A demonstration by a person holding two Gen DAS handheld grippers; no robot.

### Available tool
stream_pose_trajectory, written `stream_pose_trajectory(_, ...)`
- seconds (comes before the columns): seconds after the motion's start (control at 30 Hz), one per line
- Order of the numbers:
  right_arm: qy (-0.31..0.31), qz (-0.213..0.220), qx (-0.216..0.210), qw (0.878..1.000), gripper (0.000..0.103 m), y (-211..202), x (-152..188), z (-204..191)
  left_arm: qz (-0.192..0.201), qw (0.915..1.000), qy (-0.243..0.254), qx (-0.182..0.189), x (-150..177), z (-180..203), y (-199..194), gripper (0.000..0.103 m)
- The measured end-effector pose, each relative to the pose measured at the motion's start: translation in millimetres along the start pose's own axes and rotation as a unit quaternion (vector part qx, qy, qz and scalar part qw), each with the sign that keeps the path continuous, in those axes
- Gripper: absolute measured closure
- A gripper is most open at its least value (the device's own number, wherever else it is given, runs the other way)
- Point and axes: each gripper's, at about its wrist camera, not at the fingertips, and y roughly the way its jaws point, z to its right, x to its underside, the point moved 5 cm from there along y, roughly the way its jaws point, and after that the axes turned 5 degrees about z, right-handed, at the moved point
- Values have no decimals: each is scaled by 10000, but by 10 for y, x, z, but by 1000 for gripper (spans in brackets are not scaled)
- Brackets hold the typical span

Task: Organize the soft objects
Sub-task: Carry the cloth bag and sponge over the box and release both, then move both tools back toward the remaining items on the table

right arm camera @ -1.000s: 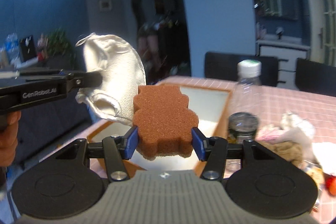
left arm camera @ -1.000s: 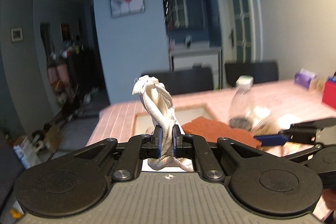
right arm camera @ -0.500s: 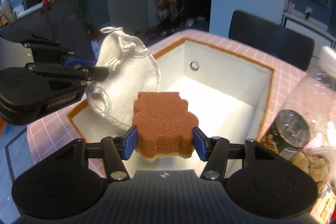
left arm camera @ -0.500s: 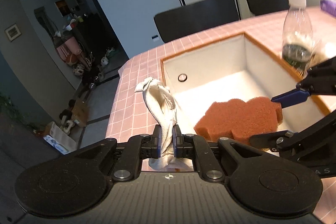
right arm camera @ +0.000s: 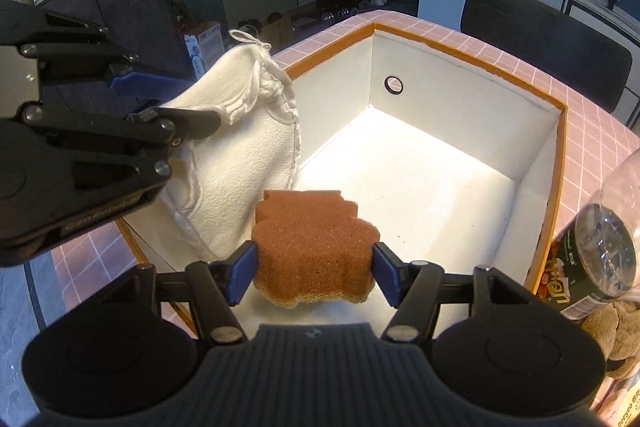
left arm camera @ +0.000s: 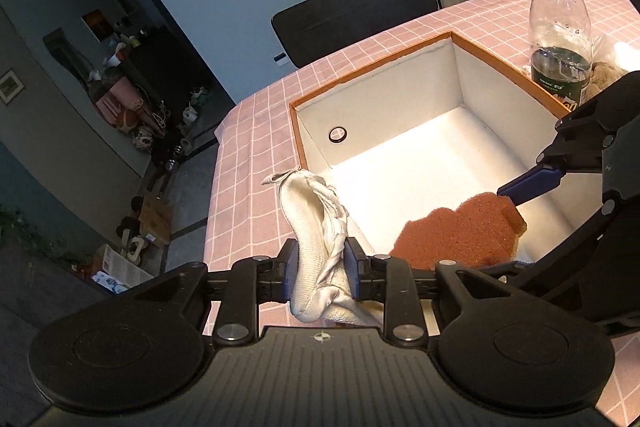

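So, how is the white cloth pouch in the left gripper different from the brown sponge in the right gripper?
The white cloth pouch is pale, thin and wrinkled, with a drawstring on top; the brown sponge is rust-coloured, thick, with a stepped outline. The pouch stands tall between the fingers of the left gripper, while the sponge lies flat in the right gripper. Both are soft, sit between opening jaws, and hang over the white box.

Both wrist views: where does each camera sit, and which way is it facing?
Left wrist: on the left gripper, facing down into the white box; jaws opening around the white cloth.
Right wrist: on the right gripper, facing down into it; jaws opening around the orange sponge.
Shared: box, cloth, sponge, plastic bottle.
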Motion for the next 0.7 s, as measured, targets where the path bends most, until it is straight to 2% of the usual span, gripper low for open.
stream_pose_trajectory(0.07, -27, -1, 10, 10000, 38, 6, -9, 0, 11, 10000, -81, 38, 3, -33, -17, 69)
stream_pose_trajectory(0.13, -35, 21, 13, 10000, 32, -12, -9, 2, 41, 9998, -170, 65, -13, -57, -42, 54)
stream_pose_trajectory(0.2, -15, 82, 15, 10000, 23, -56, -22, 15, 139, 9997, -220, 43, -29, -86, -105, 49)
stream_pose_trajectory(0.43, -234, 493, 102, 9985, 20, -378, -67, -59, 638, 9968, -476, -64, -140, -142, -410, 49)
stream_pose_trajectory(0.6, -225, 884, 220, 9956, 19, -723, -19, -58, 1324, 9884, -738, -39, -211, -100, -726, 49)
stream_pose_trajectory(0.7, -156, 1152, 314, 9927, 19, -981, 30, -45, 1733, 9812, -833, 144, -271, 35, -924, 49)
